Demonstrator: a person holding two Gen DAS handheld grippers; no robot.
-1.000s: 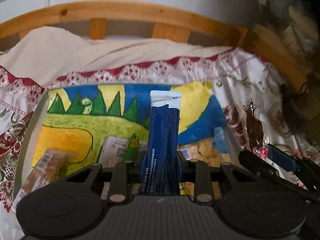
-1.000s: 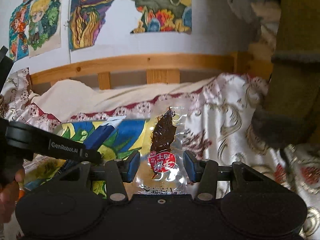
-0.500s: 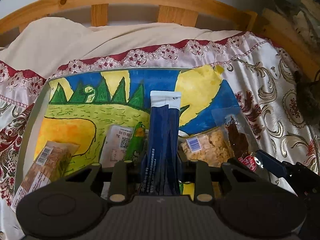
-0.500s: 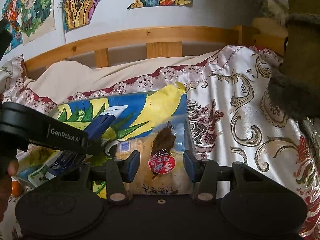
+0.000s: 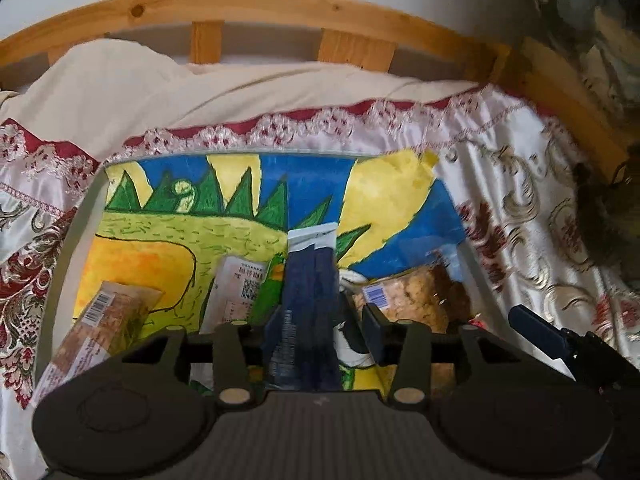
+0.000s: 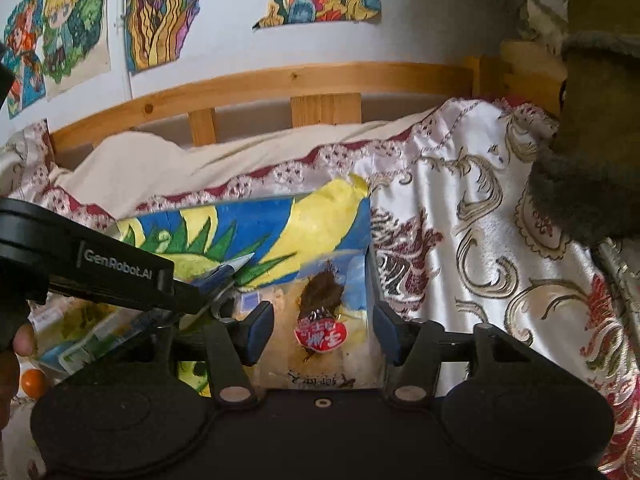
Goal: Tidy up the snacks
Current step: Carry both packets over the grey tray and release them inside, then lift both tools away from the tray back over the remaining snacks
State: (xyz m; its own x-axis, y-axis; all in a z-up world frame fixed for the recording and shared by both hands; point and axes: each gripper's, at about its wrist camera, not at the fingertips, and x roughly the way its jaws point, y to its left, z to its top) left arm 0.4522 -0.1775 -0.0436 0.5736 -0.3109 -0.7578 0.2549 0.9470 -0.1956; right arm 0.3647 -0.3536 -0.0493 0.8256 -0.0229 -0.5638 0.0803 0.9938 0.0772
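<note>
Left gripper (image 5: 320, 322) jaws just opening, dark blue packet (image 5: 310, 292) between, right pad apart; right gripper (image 6: 322, 330) jaws just opening, clear packet (image 6: 326, 320) loose between; both packets over painted tray (image 5: 168, 216)

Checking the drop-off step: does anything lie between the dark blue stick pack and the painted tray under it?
Partly. The blue stick pack, between the left gripper jaws that have just been opening, hangs over a green packet and crumb snack bag on the painted tray.

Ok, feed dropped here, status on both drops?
Left gripper just opened, blue stick between fingers. Right gripper just opened over clear pack. Both above painted tray. Nothing blocking.
</note>
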